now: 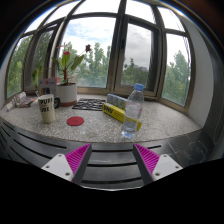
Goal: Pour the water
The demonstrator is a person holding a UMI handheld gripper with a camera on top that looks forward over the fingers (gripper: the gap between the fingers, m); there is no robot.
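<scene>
A clear plastic water bottle [131,112] with a blue cap and a yellow label stands on the stone window ledge [160,122], beyond my fingers and slightly right of the gap between them. A white mug [47,108] with dark print stands on the ledge to the left. A small red round coaster or lid [75,121] lies between the mug and the bottle. My gripper [112,158] is open and empty, its magenta pads [78,156] wide apart, held back from the ledge's front edge.
A potted plant in a white pot [66,90] stands behind the mug. A dark gridded board [89,104] and a yellow box [114,111] lie behind the bottle. Bay window panes rise behind the ledge. A slatted cover runs below the ledge's front edge.
</scene>
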